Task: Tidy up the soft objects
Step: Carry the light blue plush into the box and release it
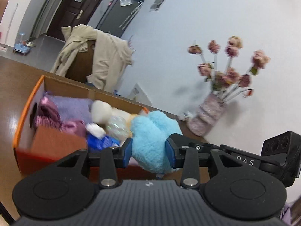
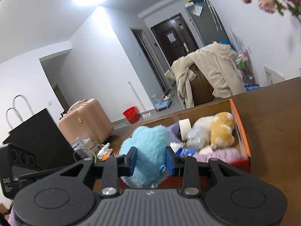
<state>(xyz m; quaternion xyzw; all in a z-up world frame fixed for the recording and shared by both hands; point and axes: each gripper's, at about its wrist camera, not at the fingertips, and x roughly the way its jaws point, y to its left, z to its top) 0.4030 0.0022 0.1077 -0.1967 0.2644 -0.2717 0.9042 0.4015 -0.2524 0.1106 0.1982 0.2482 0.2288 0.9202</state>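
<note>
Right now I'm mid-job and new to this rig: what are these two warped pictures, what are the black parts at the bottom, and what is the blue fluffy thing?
Each picture comes from a fisheye camera on a hand-held gripper, looking forward along its jaws; that is why the room bends. The black parts are the grippers. The left gripper and the right gripper both pinch the same blue plush toy, one from each side, just in front of an orange cardboard box on a brown table. The box already holds a purple towel, a yellow-and-white plush, a roll of tape and crumpled plastic. A vase of pink flowers stands by the wall.
</note>
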